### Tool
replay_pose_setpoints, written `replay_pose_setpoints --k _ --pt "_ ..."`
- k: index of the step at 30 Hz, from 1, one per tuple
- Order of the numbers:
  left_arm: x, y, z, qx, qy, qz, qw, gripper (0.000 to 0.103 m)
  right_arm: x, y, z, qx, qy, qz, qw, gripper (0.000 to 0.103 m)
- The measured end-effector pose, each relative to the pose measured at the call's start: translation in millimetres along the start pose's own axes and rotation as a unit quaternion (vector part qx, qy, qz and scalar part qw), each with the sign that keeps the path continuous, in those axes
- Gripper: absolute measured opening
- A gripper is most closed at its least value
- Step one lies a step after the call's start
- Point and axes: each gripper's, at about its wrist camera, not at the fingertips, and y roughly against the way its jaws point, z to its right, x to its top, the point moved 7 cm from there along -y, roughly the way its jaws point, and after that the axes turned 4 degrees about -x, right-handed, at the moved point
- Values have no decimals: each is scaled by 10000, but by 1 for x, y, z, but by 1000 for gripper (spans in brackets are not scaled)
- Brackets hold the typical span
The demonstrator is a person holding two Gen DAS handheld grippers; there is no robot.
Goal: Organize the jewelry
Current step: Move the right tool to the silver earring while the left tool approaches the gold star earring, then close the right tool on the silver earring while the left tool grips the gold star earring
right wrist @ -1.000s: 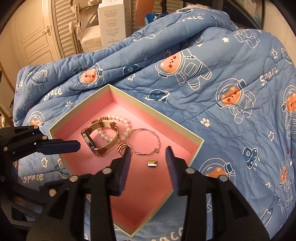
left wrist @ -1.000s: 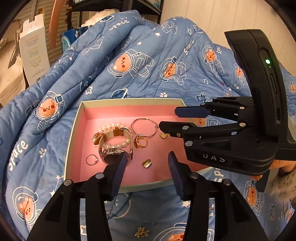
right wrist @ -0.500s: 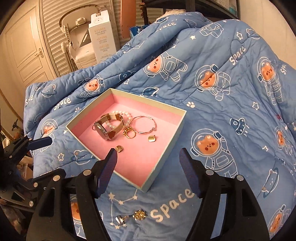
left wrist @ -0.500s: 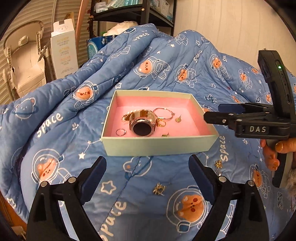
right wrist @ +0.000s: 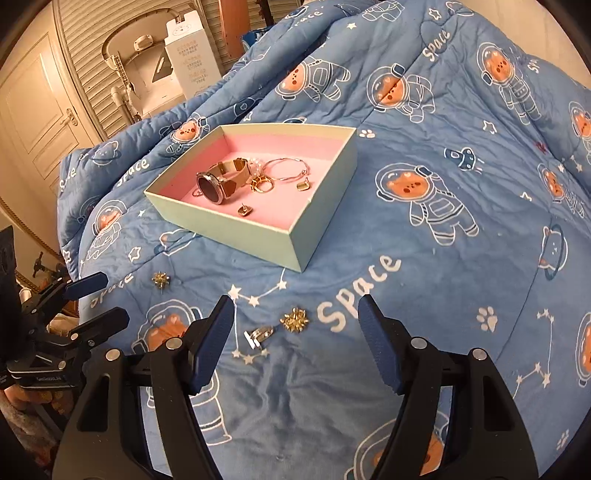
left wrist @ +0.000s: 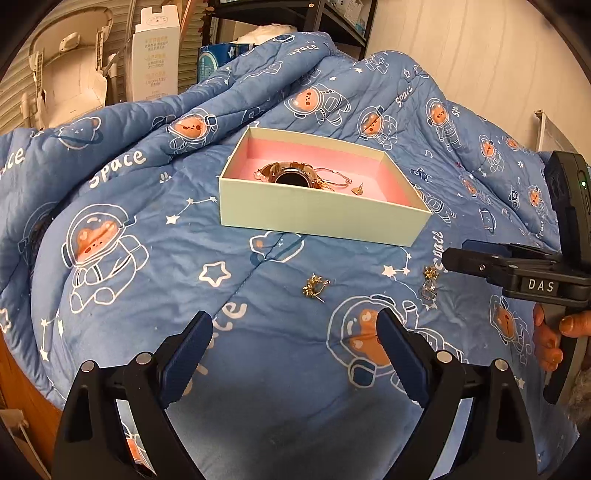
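Note:
A pale green box (left wrist: pixel 321 216) (right wrist: pixel 229 225) with pink lining sits on the quilt. It holds a watch (left wrist: pixel 291 179) (right wrist: pixel 212 188), a thin bangle (right wrist: pixel 288 170), gold rings (right wrist: pixel 262 184), a stud earring (right wrist: pixel 244 210) and a small gold charm (right wrist: pixel 303 185). Loose on the quilt in front lie one gold flower earring (left wrist: pixel 314 288) (right wrist: pixel 161 279), a second one (left wrist: pixel 430 273) (right wrist: pixel 294 319) and a silver piece (left wrist: pixel 428 291) (right wrist: pixel 260 334). My left gripper (left wrist: pixel 293 321) (right wrist: pixel 107 302) is open and empty, near the first earring. My right gripper (right wrist: pixel 294 306) (left wrist: pixel 458 256) is open above the second earring and silver piece.
The blue space-print quilt (left wrist: pixel 129 184) bulges up behind the box. A white carton (left wrist: pixel 155 55) (right wrist: pixel 192 55) and a dark shelf (left wrist: pixel 295 14) stand beyond it. A person's hand (left wrist: pixel 554 339) holds the right gripper's handle. A wooden edge (left wrist: pixel 14 387) runs at the lower left.
Both grippers have drawn back from over the box to the near quilt, and their jaws have spread wider. The loose earrings and silver piece have come into view.

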Motion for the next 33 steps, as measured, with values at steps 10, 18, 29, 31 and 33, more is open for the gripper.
replay_pose_setpoints --k 10,18,29,31,33 --pt "-12 0 7 66 -34 18 10000 86 -29 2 -10 136 -128 -184 9997 68" --pt "-16 -3 3 116 12 2 9999 76 -34 -5 -28 285 56 -297 9991 50" --pt "-10 -17 5 -6 -40 -147 9999 47 -32 -21 -31 276 -46 -415 9987 38" --pt "-8 -22 6 -22 -53 -178 9998 46 -30 -22 -30 242 -56 -404 9989 36" --pt "-5 -27 7 -23 -77 -188 9998 46 -29 -24 -30 219 -63 -408 9989 34"
